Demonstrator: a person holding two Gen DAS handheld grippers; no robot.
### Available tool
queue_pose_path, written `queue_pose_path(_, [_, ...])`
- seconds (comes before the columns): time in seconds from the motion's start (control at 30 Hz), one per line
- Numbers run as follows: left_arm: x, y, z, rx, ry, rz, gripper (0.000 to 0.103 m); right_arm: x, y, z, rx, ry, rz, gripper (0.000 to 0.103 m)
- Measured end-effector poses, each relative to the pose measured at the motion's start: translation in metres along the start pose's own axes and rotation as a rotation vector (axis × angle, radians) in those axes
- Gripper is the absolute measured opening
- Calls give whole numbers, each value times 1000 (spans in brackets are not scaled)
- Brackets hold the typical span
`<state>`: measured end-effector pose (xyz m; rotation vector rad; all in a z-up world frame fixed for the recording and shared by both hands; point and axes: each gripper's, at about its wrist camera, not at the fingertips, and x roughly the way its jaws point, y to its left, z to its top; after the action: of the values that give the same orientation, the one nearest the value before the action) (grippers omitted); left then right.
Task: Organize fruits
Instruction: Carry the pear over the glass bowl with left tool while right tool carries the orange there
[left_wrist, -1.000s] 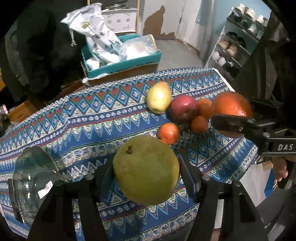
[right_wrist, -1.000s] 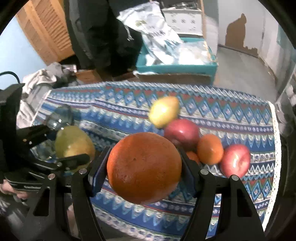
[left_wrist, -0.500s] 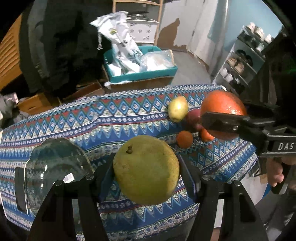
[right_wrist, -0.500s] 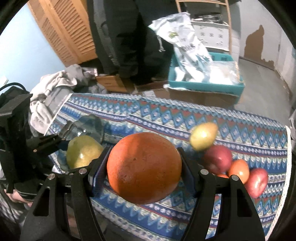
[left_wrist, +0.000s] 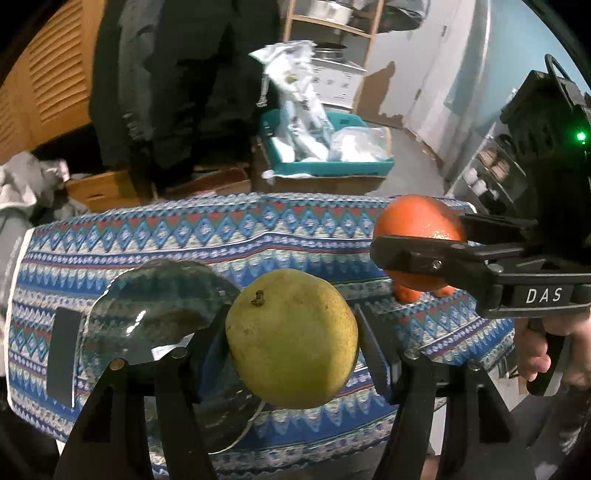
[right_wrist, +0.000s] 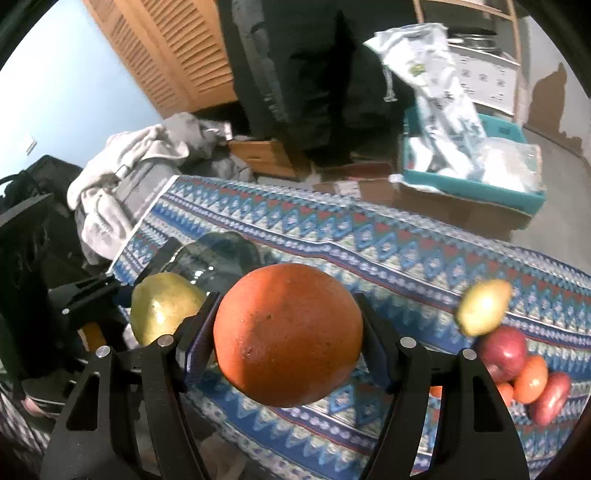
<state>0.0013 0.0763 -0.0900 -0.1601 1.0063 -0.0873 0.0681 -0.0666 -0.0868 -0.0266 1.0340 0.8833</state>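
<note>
Orange (right_wrist: 288, 334), R gripper (left_wrist: 417, 245) marked "DAS"

White letters "DAS" stand on the right gripper (left_wrist: 417, 242) body.

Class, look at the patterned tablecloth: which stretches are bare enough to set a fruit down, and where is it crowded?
Bare: the wide middle of the tablecloth, between the glass bowl and the yellow fruit, and the far edge facing the teal box. The bowl looks empty too. Crowded: the corner where the red apple and small oranges cluster.
</note>
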Motion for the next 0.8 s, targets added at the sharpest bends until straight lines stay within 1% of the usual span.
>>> queue_pose_path(0.27, [-6,43,-9,-74,-3,37,67,37,32,15,-35,53,36,70])
queue_pose_path(0.47, [-5,73,-18,-130,13,70,67,68,52,22,-49,103,62,70])
queue_pose_path(0.63, [5,100,-31,-176,49,108,67,96,67,23,-57,159,79,70])
queue_pose_path(0.8, [23,125,-48,-234,109,135,67,125,79,19,-67,221,76,70])
